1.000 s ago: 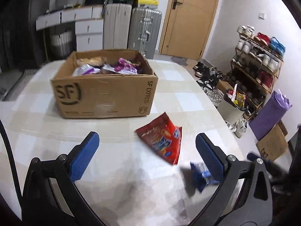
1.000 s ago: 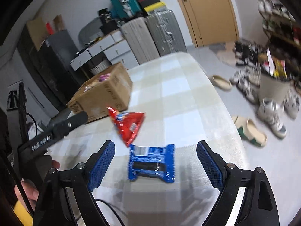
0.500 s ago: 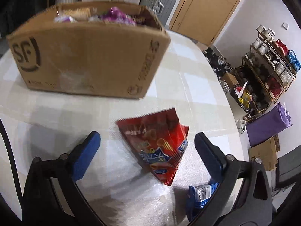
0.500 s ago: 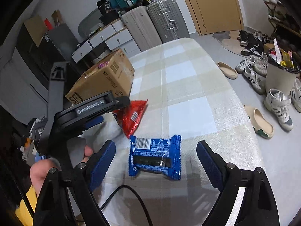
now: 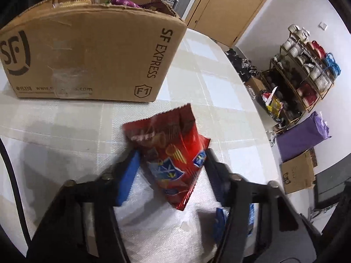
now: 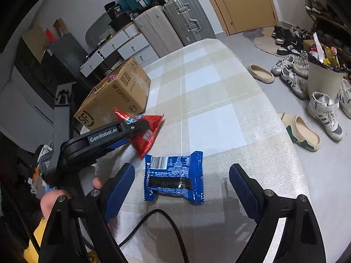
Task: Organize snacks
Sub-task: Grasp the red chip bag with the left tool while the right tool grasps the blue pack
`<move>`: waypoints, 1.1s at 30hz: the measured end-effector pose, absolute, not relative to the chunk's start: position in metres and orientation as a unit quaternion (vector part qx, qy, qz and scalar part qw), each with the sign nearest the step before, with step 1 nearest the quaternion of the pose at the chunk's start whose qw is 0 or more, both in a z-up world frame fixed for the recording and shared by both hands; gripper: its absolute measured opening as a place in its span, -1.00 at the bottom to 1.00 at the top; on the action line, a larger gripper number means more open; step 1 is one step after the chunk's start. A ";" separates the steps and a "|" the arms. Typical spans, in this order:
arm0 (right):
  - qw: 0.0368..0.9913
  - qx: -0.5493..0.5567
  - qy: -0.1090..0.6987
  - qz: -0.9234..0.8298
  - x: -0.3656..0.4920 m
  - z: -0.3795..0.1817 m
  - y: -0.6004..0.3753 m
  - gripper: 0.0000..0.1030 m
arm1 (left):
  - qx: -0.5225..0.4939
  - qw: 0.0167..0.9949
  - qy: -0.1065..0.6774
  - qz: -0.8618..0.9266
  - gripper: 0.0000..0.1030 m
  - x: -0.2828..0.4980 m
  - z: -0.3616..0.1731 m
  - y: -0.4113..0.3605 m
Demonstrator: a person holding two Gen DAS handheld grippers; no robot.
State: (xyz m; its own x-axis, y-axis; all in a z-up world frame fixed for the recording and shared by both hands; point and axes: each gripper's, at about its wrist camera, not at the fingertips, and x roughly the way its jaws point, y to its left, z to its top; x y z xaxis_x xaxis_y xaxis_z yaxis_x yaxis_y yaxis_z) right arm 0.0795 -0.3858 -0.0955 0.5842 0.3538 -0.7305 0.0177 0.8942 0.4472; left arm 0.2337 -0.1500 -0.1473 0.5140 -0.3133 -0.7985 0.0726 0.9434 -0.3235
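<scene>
Suitcases point(image 6: 173, 25) upright by wall, far ahead. Wooden door point(image 6: 245, 4) beyond. Shoes point(image 6: 294, 79), slippers point(image 6: 301, 131), full bin point(image 6: 324, 76) on floor right.

The room is evenly lit from above, quite bright on the bench point(image 5: 65, 149) and dim in the far left corner. Soft shadows lie under the red snack bag point(image 5: 169, 153). Both views bend strongly at the edges, with black corners. The left hand-held gripper point(image 5: 171, 164) looks slightly blurred.
</scene>
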 end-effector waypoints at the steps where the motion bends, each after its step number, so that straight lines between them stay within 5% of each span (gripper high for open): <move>1: 0.864 0.211 0.447 0.095 0.080 -0.097 -0.387 0.75 | -0.125 0.861 0.479 -0.114 -0.16 0.234 -0.148 -0.151; 33: 0.872 0.057 0.480 0.073 0.103 -0.126 -0.319 0.69 | -0.130 0.869 0.457 -0.139 -0.32 0.189 -0.118 -0.113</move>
